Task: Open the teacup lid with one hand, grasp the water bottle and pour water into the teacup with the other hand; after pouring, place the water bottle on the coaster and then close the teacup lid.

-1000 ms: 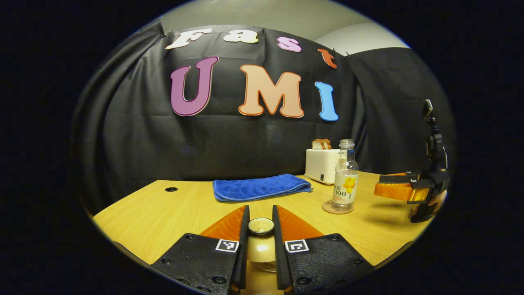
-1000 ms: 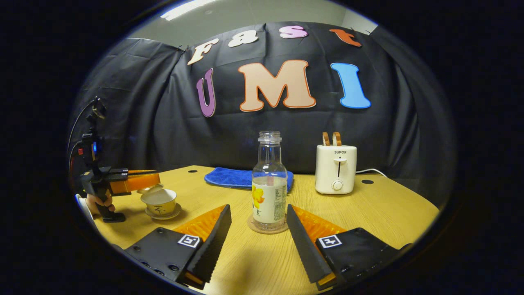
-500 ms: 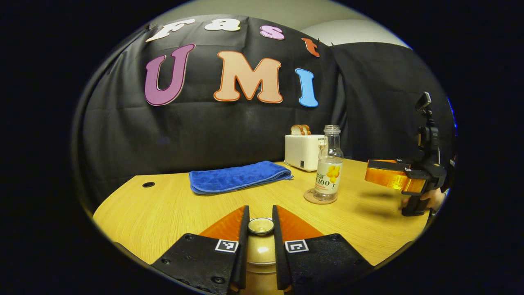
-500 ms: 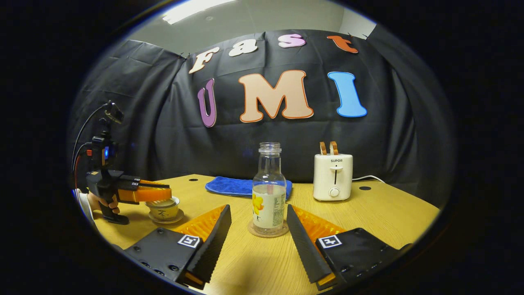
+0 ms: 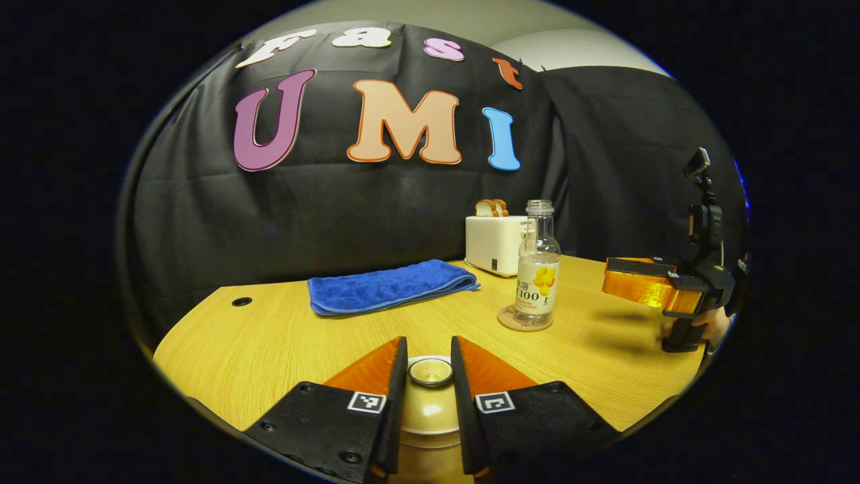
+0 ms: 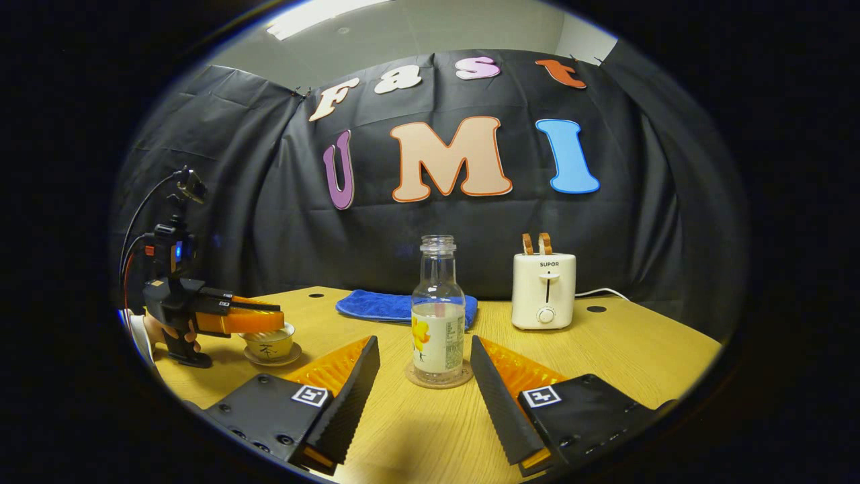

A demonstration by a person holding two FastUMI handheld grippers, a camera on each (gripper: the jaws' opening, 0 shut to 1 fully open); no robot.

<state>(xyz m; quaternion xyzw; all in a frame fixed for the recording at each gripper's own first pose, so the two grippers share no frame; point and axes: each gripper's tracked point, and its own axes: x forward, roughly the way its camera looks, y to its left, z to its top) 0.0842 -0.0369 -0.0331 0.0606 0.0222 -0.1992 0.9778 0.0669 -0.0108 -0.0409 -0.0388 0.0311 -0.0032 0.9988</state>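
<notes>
The teacup lid (image 5: 430,407) rests on the teacup (image 6: 267,345), which stands on its saucer (image 6: 272,358) at the table's left. My left gripper (image 5: 428,341) is shut on the lid's knob (image 5: 431,372); in the right gripper view the same gripper (image 6: 272,321) lies level over the cup. The clear water bottle (image 6: 438,323), uncapped and part full, stands upright on the round coaster (image 6: 437,378). My right gripper (image 6: 424,343) is open, its fingers a little short of the bottle on either side. From the left gripper view, the bottle (image 5: 536,282) and right gripper (image 5: 608,277) are apart.
A folded blue towel (image 5: 390,286) lies at the back of the wooden table (image 5: 269,336). A white toaster (image 6: 544,289) with bread in it stands behind and right of the bottle. A hand (image 5: 712,326) holds the right gripper at the table's right edge.
The left gripper has come down with the lid, which now sits on the teacup. The right gripper has drawn back slightly from the bottle, still open.
</notes>
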